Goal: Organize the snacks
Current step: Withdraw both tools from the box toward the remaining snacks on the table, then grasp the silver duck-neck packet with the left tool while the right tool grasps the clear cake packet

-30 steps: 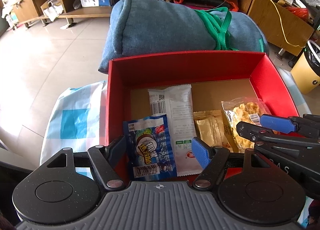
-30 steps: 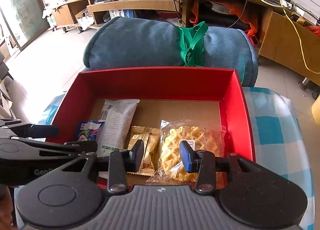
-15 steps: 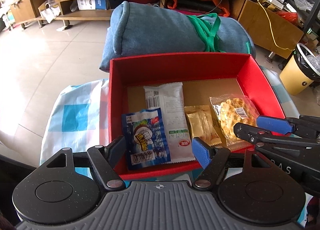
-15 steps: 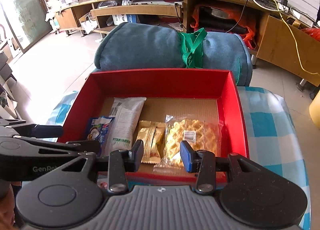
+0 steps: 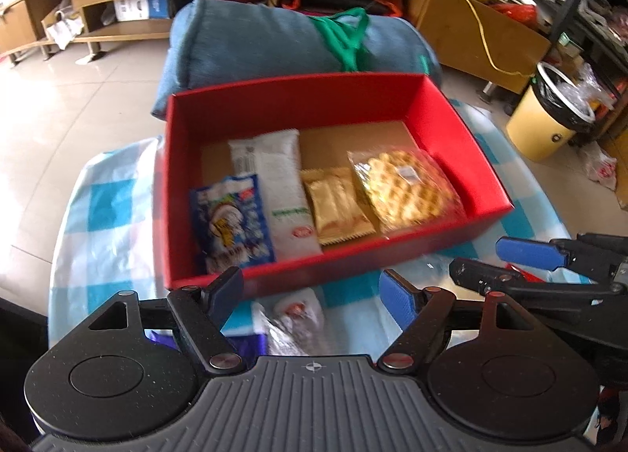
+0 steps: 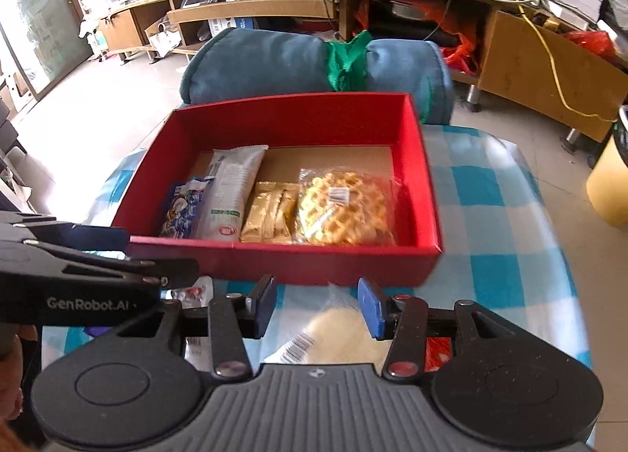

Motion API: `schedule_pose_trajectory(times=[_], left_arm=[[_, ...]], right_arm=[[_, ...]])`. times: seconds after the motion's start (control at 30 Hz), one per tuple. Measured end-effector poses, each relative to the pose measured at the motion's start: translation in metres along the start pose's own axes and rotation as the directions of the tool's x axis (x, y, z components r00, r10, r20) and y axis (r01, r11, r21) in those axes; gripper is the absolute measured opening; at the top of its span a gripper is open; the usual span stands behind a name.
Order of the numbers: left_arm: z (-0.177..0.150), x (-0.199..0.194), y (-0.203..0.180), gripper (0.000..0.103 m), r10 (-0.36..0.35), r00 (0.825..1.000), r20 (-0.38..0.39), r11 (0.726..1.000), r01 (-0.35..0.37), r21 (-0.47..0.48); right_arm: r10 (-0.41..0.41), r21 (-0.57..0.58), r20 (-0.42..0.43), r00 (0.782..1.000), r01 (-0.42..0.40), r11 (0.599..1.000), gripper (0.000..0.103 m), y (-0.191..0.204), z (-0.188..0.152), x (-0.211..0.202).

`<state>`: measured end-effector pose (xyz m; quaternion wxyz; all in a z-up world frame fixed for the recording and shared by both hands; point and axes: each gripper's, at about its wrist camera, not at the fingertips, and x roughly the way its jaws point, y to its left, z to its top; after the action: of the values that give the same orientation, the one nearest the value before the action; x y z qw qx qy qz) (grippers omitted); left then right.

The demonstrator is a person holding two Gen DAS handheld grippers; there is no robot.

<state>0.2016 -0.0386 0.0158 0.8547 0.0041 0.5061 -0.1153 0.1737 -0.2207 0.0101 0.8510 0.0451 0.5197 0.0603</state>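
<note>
Both grippers, left gripper (image 5: pixel 310 291) and right gripper (image 6: pixel 317 306), have backed off the red box (image 6: pixel 314 261), jaws just opening and empty, over loose snacks on the table (image 6: pixel 490 193).

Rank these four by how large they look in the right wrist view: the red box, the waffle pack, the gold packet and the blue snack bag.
1. red box
2. waffle pack
3. gold packet and blue snack bag: too alike to rank, as the box wall partly hides the bag.
</note>
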Motion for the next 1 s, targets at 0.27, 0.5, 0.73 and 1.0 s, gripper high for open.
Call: schedule_pose_trajectory(times=[0.27,0.5,0.73,1.0], left_arm=[[-0.013,0.003,-0.012,0.082,-0.018,1.0,-0.024,1.0,0.018,0.015],[-0.015,0.005,-0.011,0.083,-0.012,1.0,-0.029,1.0,0.012,0.007],[-0.016,0.005,0.012,0.085,0.014,0.999,-0.035,0.999,-0.015,-0.038],[-0.021,0.009,0.032,0.085,0.025,0.998,-0.061,0.996,-0.03,-0.083]], right_arm=[[-0.007,0.062,-0.057,0.998,0.01,0.998,0.048,-0.022,-0.019,0.0],[0.031,0.124,-0.098,0.995,-0.019,0.992,0.053,-0.026,-0.023,0.014],[0.035,0.156,-0.129,0.991,-0.015,0.988,0.06,-0.021,-0.02,0.032],[0.018,0.117,-0.168,0.986,0.001,0.993,0.067,-0.007,-0.021,0.054]])
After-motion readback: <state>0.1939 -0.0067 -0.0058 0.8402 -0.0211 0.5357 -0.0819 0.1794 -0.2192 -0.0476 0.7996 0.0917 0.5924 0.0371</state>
